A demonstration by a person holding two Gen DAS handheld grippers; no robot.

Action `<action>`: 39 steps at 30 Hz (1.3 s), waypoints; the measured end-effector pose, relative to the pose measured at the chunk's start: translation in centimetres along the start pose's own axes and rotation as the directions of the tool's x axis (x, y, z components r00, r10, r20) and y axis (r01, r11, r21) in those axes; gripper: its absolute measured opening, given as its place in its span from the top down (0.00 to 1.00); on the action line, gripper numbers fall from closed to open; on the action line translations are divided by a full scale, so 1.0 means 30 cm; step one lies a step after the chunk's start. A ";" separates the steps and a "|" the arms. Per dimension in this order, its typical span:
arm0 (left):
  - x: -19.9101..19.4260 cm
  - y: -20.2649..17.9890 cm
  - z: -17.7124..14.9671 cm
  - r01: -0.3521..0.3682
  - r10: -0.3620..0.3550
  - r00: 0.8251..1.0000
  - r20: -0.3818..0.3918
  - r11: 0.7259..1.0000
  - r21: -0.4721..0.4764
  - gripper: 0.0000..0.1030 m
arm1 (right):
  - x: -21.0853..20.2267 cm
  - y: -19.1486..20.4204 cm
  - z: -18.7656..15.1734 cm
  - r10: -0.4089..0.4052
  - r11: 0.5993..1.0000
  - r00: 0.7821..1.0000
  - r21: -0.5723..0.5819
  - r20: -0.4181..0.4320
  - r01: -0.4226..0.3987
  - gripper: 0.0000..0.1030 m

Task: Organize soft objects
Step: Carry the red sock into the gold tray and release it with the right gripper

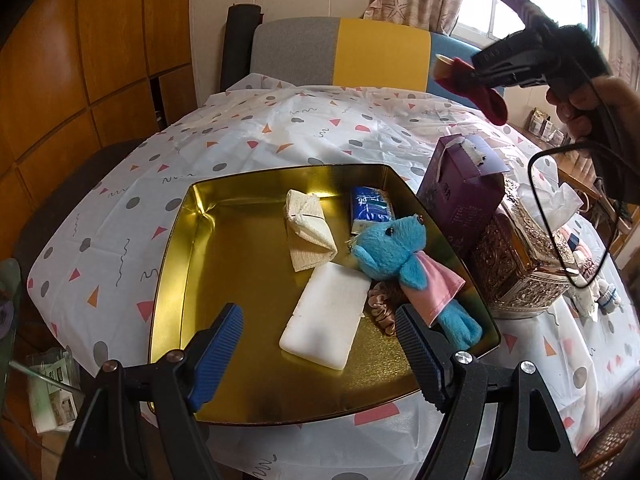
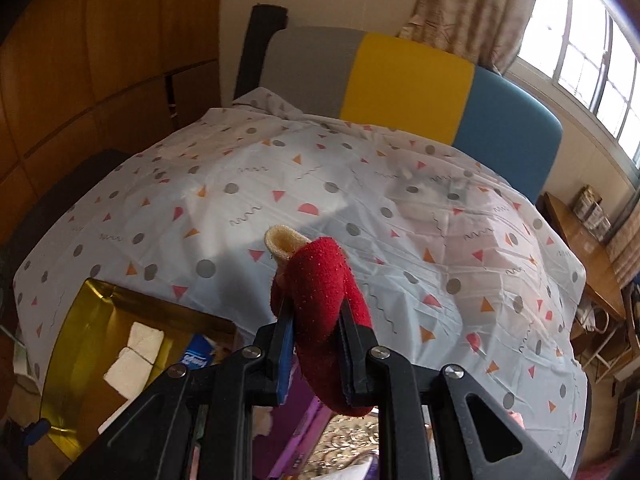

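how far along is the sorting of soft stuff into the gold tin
Partly done. The gold tin already holds a blue plush toy, a white sponge, a folded cloth, a tissue pack and a scrunchie. The right hand-held gripper is carrying a red sock. More soft items wait beside the ornate tissue box.

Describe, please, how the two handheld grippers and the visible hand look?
Both the left gripper and the right gripper are black plastic frames with silver screws and ribbed blue finger pads. A black cable loops by the bare right hand.
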State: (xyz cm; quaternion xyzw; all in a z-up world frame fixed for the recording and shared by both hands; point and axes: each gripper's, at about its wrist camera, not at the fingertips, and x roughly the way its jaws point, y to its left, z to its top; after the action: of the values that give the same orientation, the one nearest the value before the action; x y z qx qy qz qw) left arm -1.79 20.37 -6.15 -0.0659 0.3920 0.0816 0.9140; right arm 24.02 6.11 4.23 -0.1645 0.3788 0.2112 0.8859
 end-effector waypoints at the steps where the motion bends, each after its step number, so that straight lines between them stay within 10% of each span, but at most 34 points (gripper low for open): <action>1: 0.001 0.003 -0.002 -0.002 0.002 1.000 -0.001 1.000 -0.003 0.23 | -0.008 0.036 0.000 0.017 1.000 1.000 -0.016 0.000 -0.017 0.82; 9: 0.001 0.049 -0.008 -0.018 0.018 1.000 0.002 0.999 -0.043 0.23 | -0.046 0.273 -0.049 0.165 0.982 0.986 -0.090 -0.019 -0.166 0.83; 22: -0.003 0.179 -0.032 -0.074 0.074 0.997 -0.005 0.987 -0.140 0.23 | 0.176 0.349 -0.220 0.460 0.856 0.880 0.323 -0.117 -0.405 0.82; 39: -0.002 0.173 -0.024 -0.075 0.075 0.997 -0.001 0.988 -0.134 0.23 | 0.241 0.324 -0.250 0.410 0.875 0.899 0.343 -0.150 -0.342 0.62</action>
State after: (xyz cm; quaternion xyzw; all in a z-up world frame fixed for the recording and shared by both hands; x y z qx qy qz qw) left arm -3.40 25.32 -6.89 -0.1123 0.3861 0.1422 0.9045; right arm 19.17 12.86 -7.35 0.0307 0.5267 0.2992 0.7950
